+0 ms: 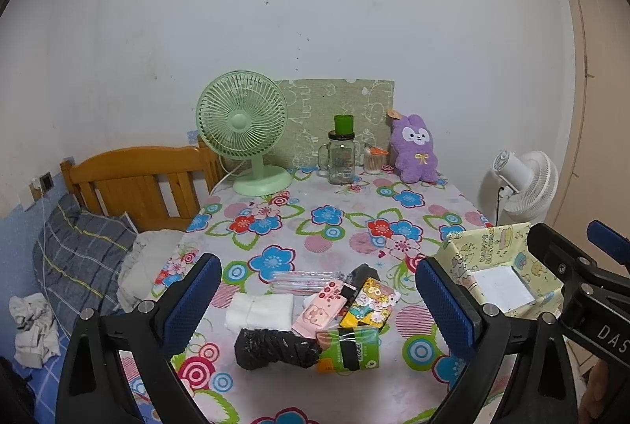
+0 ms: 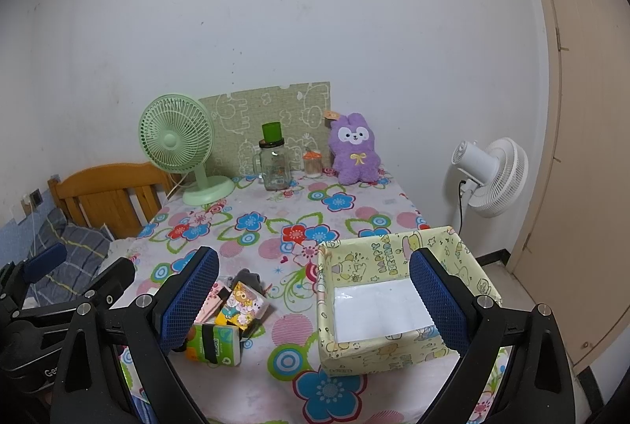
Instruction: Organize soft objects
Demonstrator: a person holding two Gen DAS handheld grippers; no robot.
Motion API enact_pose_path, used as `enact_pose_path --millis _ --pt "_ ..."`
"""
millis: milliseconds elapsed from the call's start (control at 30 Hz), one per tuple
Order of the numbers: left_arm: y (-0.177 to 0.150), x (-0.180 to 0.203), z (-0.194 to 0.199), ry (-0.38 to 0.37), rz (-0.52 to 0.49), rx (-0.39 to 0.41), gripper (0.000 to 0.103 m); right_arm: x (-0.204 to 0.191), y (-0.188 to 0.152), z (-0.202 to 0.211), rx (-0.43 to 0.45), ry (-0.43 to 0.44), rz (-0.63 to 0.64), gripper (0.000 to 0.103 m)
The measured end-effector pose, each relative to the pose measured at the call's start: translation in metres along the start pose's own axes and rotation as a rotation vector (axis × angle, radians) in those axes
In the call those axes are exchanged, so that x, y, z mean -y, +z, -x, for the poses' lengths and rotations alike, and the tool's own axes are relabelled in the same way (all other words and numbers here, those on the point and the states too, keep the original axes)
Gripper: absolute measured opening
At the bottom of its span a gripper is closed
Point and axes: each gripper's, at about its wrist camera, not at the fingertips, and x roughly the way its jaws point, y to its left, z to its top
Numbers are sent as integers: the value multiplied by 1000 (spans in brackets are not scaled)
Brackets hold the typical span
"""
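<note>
A pile of soft items lies on the flowered tablecloth (image 1: 346,211): a folded white cloth (image 1: 260,310), a black crumpled bundle (image 1: 275,348), a pink pack (image 1: 319,310), a yellow cartoon tissue pack (image 1: 370,304) and a green pack (image 1: 348,345). My left gripper (image 1: 319,302) is open above the pile. An empty yellow paper box (image 2: 397,353) stands at the right. My right gripper (image 2: 315,302) is open and empty, with the box's left wall between its fingers. The yellow pack (image 2: 242,304) and green pack (image 2: 214,345) also show in the right wrist view.
At the table's back stand a green desk fan (image 1: 246,132), a glass jar with a green cup (image 1: 341,156), a small toothpick jar (image 1: 373,160) and a purple plush rabbit (image 1: 415,148). A bed with a wooden headboard (image 1: 134,183) is left; a white floor fan (image 2: 492,175) is right.
</note>
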Motion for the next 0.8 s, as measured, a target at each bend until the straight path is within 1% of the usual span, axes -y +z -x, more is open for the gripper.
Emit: enact_pose_path --millis 433,600,733,800 --pt "-3 -4 -4 -28 21 -19 100 0 0 1 -6 7 -13 99" --pt "-5 -6 -4 -26 25 -17 100 0 -1 1 -4 7 -12 99" --pt "-6 -9 -7 -27 30 -22 99 -2 -3 -2 -13 11 -10 98" --pt "-8 -11 -10 -30 31 -30 97 -5 -5 -4 -21 12 -7 98"
